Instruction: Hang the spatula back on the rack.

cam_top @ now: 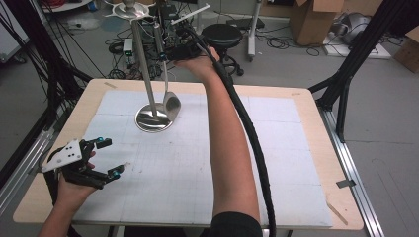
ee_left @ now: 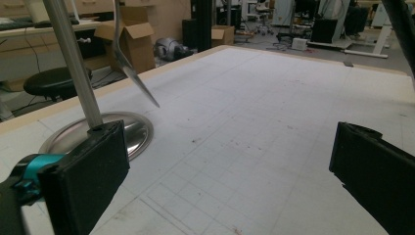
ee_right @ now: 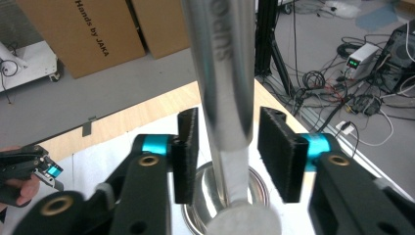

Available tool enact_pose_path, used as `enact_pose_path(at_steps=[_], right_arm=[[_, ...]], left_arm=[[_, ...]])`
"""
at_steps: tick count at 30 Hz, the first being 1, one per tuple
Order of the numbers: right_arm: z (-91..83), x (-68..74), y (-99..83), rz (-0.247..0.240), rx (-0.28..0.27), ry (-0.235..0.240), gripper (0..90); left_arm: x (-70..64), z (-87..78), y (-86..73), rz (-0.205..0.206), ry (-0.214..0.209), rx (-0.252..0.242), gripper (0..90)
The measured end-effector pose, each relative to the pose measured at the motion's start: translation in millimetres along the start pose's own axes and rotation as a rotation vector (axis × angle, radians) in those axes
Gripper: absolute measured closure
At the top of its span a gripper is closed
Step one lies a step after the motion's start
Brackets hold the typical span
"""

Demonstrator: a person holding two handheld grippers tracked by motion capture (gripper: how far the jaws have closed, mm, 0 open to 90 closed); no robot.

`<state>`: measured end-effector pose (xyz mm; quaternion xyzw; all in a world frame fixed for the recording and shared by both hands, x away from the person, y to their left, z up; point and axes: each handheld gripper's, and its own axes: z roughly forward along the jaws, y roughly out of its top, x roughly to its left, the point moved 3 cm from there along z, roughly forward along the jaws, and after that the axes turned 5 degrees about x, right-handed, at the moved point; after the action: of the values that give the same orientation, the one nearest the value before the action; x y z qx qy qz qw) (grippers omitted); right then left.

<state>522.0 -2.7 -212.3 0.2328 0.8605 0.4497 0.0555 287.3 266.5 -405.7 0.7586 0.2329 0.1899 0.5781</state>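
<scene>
A steel ladle (cam_top: 171,102) hangs upright over the table, its bowl just above the round base (cam_top: 148,121) of a metal stand whose pole (cam_top: 142,64) leans up and back. My right gripper (cam_top: 165,53) is raised at the ladle's handle top. In the right gripper view its jaws straddle the handle (ee_right: 227,73), and a narrow gap shows beside each pad (ee_right: 187,154), so my right gripper (ee_right: 227,154) is open. My left gripper (cam_top: 111,158) hovers open over the table's near left part, holding nothing. The left gripper view shows the pole (ee_left: 73,63), the base (ee_left: 132,134) and the ladle (ee_left: 131,68).
A white gridded mat (cam_top: 276,158) covers the wooden table (cam_top: 316,103). Behind the far edge stand a black stool (cam_top: 222,34), cables and cardboard boxes (cam_top: 311,19). Black frame posts (cam_top: 346,74) flank the table. My right forearm (cam_top: 230,148) crosses the middle of the mat.
</scene>
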Motion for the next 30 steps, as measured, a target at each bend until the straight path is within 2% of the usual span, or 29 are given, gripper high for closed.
enact_pose_path(at_steps=[7, 9, 13, 20, 30], right_arm=[[-13.0, 3.8, -3.8, -0.003, 0.008, -0.023, 47.7], [-20.0, 7.1, -6.8, -0.011, 0.022, -0.027, 46.7], [-34.8, 11.0, -14.1, -0.024, 0.032, -0.032, 39.4], [-67.2, 19.6, -40.1, -0.032, -0.011, -0.031, 38.2], [-110.0, 13.5, -77.5, -0.002, -0.032, -0.079, 35.3]], left_arm=[[0.4, 0.9, -0.3, 0.003, 0.0, 0.003, 1.7], [0.1, 1.3, -0.3, 0.002, -0.001, 0.004, 1.7], [-1.3, 1.3, 0.0, 0.005, -0.002, 0.006, 1.7], [-1.9, 1.5, -0.4, 0.001, -0.003, 0.01, 1.7], [-3.0, 5.4, -1.1, 0.003, -0.011, 0.02, 1.7]])
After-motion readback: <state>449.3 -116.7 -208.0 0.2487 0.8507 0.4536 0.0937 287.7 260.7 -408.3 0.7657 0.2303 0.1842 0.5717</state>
